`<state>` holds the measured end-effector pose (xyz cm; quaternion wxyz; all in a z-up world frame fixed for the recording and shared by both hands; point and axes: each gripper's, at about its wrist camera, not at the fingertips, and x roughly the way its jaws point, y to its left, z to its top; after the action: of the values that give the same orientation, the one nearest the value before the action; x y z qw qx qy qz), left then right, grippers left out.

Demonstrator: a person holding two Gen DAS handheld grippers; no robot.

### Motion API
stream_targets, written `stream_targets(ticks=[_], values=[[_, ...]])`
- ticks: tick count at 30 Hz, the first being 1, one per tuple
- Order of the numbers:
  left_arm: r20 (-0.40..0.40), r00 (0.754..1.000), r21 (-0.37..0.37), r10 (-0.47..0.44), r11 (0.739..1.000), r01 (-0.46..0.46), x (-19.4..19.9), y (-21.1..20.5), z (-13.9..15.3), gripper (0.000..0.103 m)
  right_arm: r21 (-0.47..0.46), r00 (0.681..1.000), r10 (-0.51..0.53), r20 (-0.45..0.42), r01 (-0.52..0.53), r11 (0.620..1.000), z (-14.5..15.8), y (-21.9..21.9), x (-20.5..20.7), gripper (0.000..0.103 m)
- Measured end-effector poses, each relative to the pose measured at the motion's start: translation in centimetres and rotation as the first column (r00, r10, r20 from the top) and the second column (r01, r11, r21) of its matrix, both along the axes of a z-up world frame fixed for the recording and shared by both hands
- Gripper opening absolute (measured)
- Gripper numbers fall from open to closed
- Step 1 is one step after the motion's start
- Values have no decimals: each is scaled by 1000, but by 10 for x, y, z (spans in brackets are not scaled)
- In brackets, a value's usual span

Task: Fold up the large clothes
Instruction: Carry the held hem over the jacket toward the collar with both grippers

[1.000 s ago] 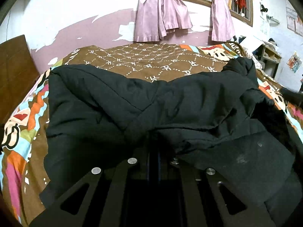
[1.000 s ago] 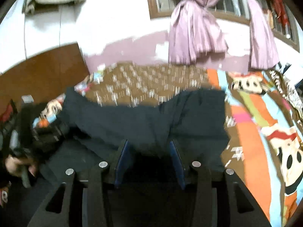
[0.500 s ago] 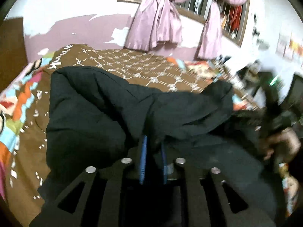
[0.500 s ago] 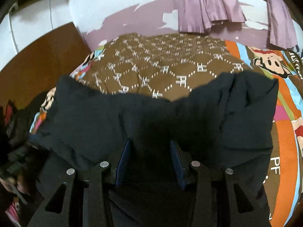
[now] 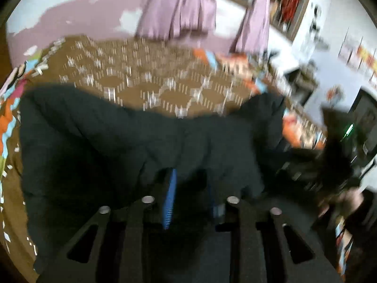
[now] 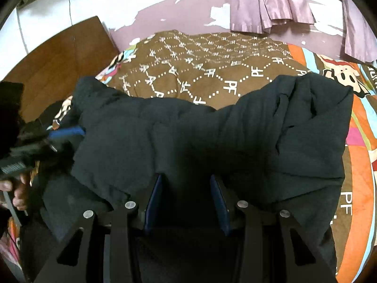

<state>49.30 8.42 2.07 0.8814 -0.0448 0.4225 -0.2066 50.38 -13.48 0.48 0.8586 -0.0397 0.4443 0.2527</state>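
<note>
A large black padded jacket [image 6: 235, 141] lies spread across the near part of a bed, on a brown bedspread [image 6: 212, 70] printed with white dotted diamonds and letters and edged with bright cartoon panels; its far edge forms a wavy fold line just ahead of both pairs of fingers, with the cloth humped at the two far corners. In the right wrist view the right gripper [image 6: 186, 202] has its blue-padded fingers [image 6: 155, 200] set moderately apart with a thick bunch of the jacket filling the gap, the pads pressing on it from either side. In the left wrist view, which is smeared by motion, the left gripper [image 5: 190, 195] shows its blue fingers [image 5: 170, 198] a narrow way apart and closing, with dark jacket [image 5: 117, 141] cloth bunched between them; whether the pads already bite on it cannot be told through the blur. To the left of the right gripper's fingers the left gripper appears again, its blue pad at the jacket's edge and a hand [image 6: 18, 188] wrapped round its handle. Purple curtains [image 6: 271, 7] hang on the wall beyond the bed. Compared with a second ago, the left fingers, then pressed together and hidden in the cloth, now show a gap, and the right view has steadied from blur to a sharp picture with the jacket lying closer under the fingers.
</note>
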Motion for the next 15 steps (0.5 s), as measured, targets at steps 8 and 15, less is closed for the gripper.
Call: stream_targets(ticks=[8, 15], values=[[-16, 999, 146, 36, 989, -33, 2, -16, -50, 4, -105, 999, 16, -32, -19, 994, -37, 15, 14, 38], [57, 996, 177, 62, 982, -72, -11, -16, -64, 4, 61, 999, -21, 47, 18, 998, -17, 2, -5, 39]])
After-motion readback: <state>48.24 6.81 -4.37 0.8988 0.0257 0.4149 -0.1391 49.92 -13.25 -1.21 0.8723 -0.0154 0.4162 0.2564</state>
